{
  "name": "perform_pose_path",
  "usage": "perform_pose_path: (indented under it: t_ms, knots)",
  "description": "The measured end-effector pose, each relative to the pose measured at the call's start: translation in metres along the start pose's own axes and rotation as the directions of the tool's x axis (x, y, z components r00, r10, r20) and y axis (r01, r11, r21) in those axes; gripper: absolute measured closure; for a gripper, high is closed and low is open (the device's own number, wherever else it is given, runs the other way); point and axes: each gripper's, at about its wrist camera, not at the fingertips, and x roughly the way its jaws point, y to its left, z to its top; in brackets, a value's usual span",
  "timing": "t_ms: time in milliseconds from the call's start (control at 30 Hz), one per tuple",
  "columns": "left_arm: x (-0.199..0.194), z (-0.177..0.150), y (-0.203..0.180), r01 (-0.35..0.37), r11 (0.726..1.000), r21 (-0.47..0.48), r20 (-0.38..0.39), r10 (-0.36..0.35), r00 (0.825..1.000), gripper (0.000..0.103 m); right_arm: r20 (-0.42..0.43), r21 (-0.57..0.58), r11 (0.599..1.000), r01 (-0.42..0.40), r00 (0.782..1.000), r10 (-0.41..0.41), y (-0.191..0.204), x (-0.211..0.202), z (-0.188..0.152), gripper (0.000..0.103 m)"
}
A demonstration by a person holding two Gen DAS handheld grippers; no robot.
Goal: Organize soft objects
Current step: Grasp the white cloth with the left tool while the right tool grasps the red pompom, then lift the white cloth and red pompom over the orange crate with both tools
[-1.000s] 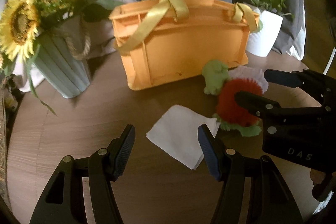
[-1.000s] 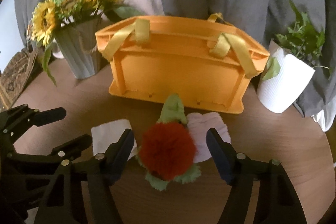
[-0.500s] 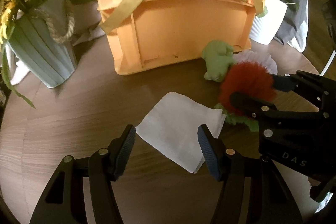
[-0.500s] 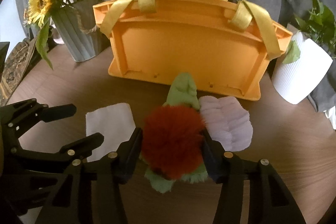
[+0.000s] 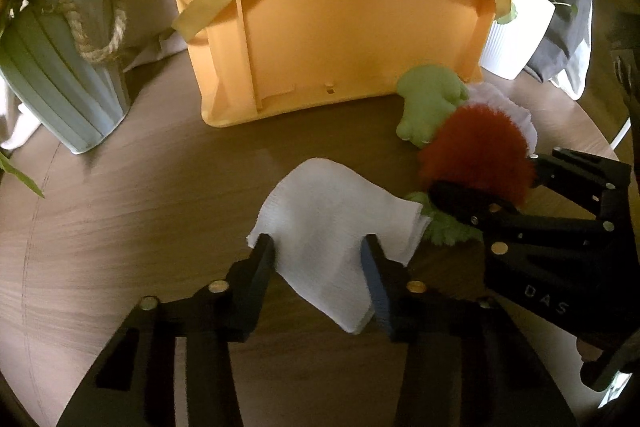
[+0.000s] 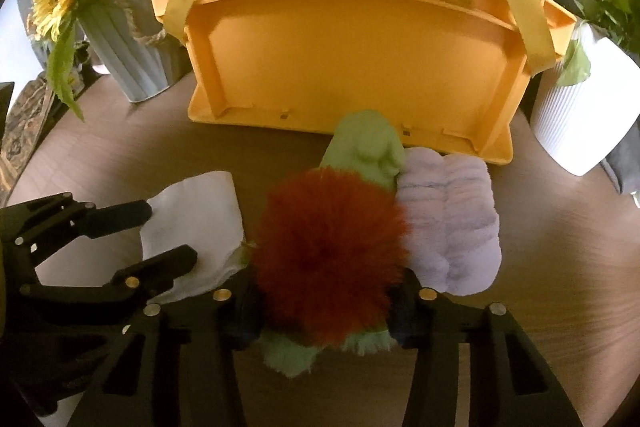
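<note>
We note both claws closing at once: left gripper (image 5: 318, 253) straddles the folded white cloth (image 5: 336, 223) on the brown wooden table (image 5: 132, 211); right gripper (image 6: 326, 301) brackets the fluffy red-and-green plush toy (image 6: 328, 251), just in front of the orange plastic basket (image 6: 352, 55).

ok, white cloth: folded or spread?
Folded: the white cloth shows stacked layered edges at its near corner, a compact square between the left gripper fingers.

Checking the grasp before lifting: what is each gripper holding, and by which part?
The left gripper is closing on the white cloth at its near edge. The right gripper is closing around the red fluffy middle of the plush toy.
</note>
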Motion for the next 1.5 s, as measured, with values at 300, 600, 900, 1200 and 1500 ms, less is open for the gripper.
perform_pose_path:
  t_ms: [300, 600, 900, 1200, 1500]
  knots:
    - [-0.009, 0.004, -0.001, 0.014, 1.0, -0.023, 0.008, -0.013, 1.0, 0.094, 0.009, 0.01, 1.0, -0.029, 1.0, 0.029, -0.003, -0.008, -0.001, 0.064]
    - [-0.041, 0.003, 0.0, 0.005, 0.995, -0.1, 0.064, 0.002, 0.998, 0.094, 0.053, 0.013, 0.999, -0.045, 0.998, 0.044, 0.001, -0.032, 0.003, 0.064]
    - [-0.072, 0.006, -0.003, -0.011, 0.994, -0.108, 0.137, 0.026, 0.99, 0.094, 0.12, 0.004, 0.999, -0.038, 0.992, 0.037, 0.004, -0.063, 0.011, 0.064]
    - [-0.106, 0.02, -0.01, -0.025, 0.993, -0.12, 0.232, 0.052, 0.971, 0.094, 0.205, 0.005, 0.999, -0.031, 0.978, 0.03, 0.003, -0.098, 0.024, 0.064]
    - [-0.135, 0.04, -0.018, -0.036, 0.993, -0.11, 0.331, 0.071, 0.941, 0.094, 0.293, 0.017, 0.999, -0.027, 0.956, 0.021, -0.004, -0.131, 0.041, 0.064]
